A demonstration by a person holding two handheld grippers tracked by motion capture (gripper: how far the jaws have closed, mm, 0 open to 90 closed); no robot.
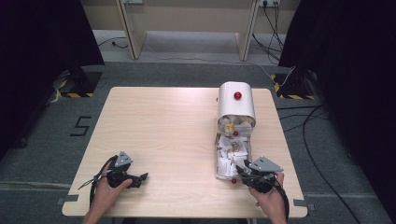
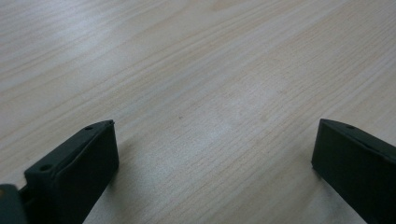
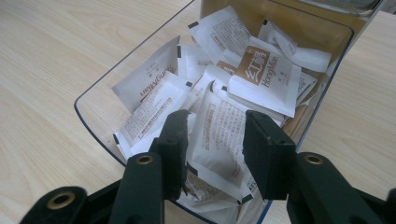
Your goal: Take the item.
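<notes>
A clear plastic box (image 1: 218, 161) lies on the table, full of several white sachets (image 1: 232, 151). Its far end sits under a white domed lid (image 1: 236, 109) with a red knob (image 1: 237, 95). My right gripper (image 1: 239, 171) is at the box's near end. In the right gripper view its jaws (image 3: 217, 116) reach down into the box (image 3: 93, 116) and stand part-way apart, with a white printed sachet (image 3: 217, 135) lying flat between them. My left gripper (image 1: 144, 177) rests on the table at the front left, open, with bare wood (image 2: 201, 70) between its fingers (image 2: 215, 126).
A sachet with a brown label (image 3: 266, 77) lies on the pile farther into the box. A small red ball (image 1: 233, 181) sits on the table by the box's near corner. The table's front edge (image 1: 187, 215) is close behind both hands. Cables run over the floor at the right.
</notes>
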